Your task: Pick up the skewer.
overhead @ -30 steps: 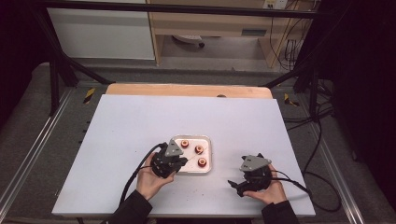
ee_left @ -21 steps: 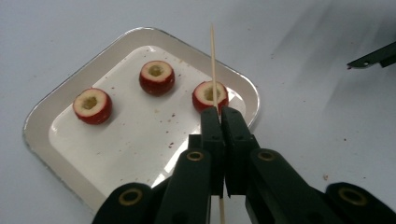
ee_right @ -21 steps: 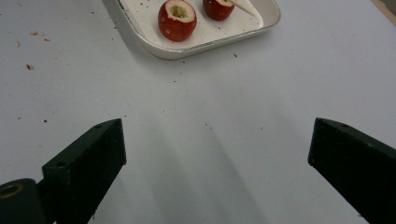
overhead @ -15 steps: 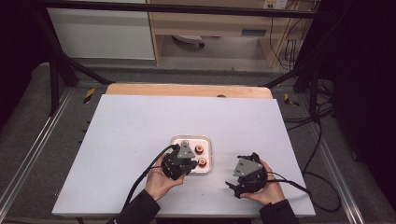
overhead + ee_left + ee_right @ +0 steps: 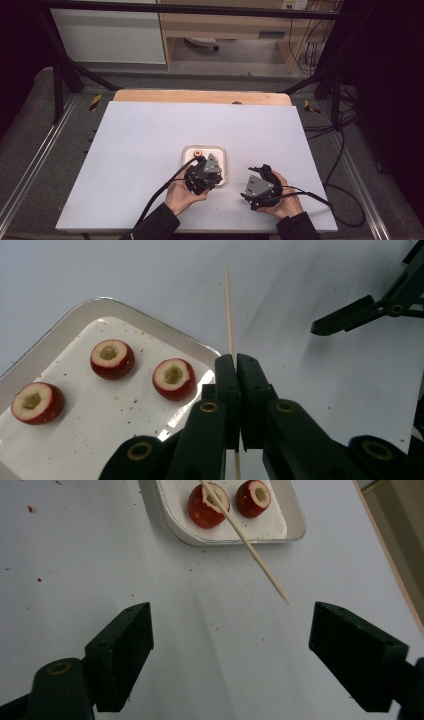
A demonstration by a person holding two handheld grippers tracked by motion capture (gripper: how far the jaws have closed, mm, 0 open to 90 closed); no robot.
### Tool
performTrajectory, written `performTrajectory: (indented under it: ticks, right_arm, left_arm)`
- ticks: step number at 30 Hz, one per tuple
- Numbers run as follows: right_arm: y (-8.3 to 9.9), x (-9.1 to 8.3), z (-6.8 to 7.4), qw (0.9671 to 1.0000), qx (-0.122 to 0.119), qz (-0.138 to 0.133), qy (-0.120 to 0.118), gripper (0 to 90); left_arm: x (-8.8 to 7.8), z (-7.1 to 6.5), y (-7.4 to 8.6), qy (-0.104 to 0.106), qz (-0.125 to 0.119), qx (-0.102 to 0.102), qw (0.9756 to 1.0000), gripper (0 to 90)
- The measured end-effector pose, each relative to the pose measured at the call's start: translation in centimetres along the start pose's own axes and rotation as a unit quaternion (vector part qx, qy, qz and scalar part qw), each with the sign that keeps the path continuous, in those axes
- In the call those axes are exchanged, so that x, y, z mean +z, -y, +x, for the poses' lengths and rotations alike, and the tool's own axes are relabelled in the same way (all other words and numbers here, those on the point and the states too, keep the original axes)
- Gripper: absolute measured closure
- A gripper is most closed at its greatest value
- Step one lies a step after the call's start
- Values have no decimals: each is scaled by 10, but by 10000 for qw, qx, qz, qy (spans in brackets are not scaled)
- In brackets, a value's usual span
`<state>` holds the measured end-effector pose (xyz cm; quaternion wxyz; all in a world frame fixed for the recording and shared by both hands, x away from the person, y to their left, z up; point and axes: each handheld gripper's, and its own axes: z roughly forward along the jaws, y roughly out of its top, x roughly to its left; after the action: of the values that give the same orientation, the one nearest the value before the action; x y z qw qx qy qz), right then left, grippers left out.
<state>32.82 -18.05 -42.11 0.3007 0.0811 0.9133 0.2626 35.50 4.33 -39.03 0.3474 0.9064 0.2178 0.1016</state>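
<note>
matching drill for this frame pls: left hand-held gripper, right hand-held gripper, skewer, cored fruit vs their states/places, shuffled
Column 1:
1. left hand-held gripper
2. right hand-held gripper
3. skewer
4. cored fruit

Column 2:
A. lying in the white tray
B. jaws wide apart, nothing between them
C. clamped between shut jaws, tip pointing away over the table
D. jaws shut on a thin stick

Pairs: 1-D, 2-B, 3-C, 4-A
</note>
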Motion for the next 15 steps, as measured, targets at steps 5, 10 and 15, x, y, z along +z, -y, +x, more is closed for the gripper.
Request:
performTrajectory:
  ticks: [5, 10, 15]
  right_arm:
    - [-1, 0, 0, 9992, -372, -112, 53, 274]
    - [-1, 1, 0, 9967, -789, -195, 60, 344]
    - [1, 1, 2, 9936, -1127, -114, 26, 409]
  left_arm:
    - [5, -4, -5, 54, 68, 71, 9999, 887]
    - [11, -8, -10, 109, 110, 129, 9998, 887]
    - [15, -14, -15, 170, 134, 196, 9996, 887]
